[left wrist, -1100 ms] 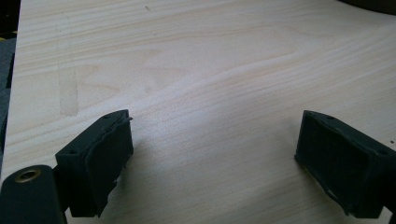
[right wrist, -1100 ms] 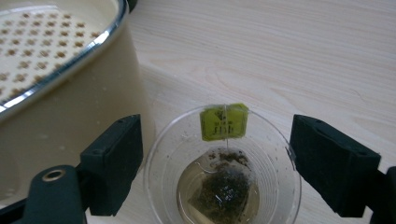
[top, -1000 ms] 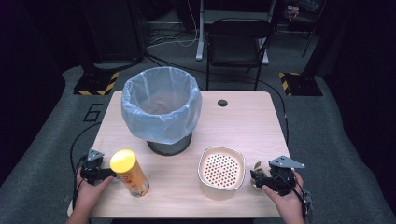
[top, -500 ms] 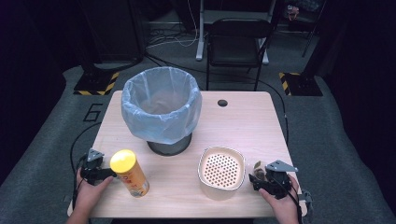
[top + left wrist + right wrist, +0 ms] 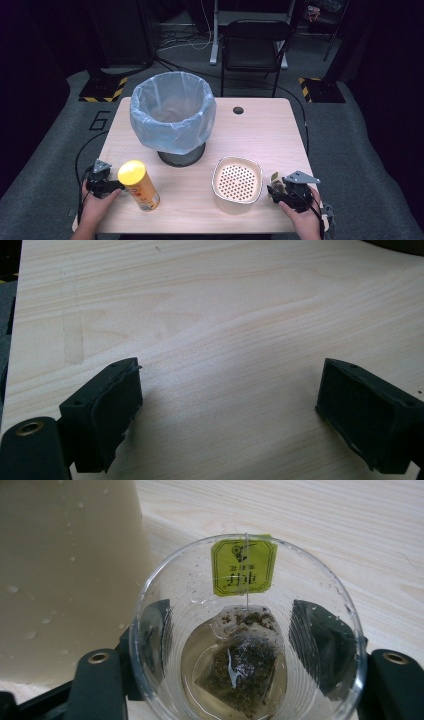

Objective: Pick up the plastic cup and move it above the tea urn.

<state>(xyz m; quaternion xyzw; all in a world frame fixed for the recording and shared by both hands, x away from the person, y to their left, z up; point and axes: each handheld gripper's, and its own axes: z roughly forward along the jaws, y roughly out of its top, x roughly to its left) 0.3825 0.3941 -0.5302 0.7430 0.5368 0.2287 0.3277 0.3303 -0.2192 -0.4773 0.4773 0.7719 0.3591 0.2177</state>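
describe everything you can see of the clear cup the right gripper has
The clear cup is a transparent plastic tumbler, standing upright between the right gripper's two black jaws, which press its sides. Droplets cling to its inner wall. At the bottom a little pale liquid holds a used pyramid tea bag; its string runs up to a yellow-green tag on the far rim. It stands on the wooden table at its near right edge, right next to the cream perforated container.

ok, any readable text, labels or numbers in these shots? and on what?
"6": painted on the grey floor left of the table.
Tea bag tag, hanging on the clear cup: printed characters and a logo, upside down, not legible.
Yellow-lidded can: side print too blurred to read.
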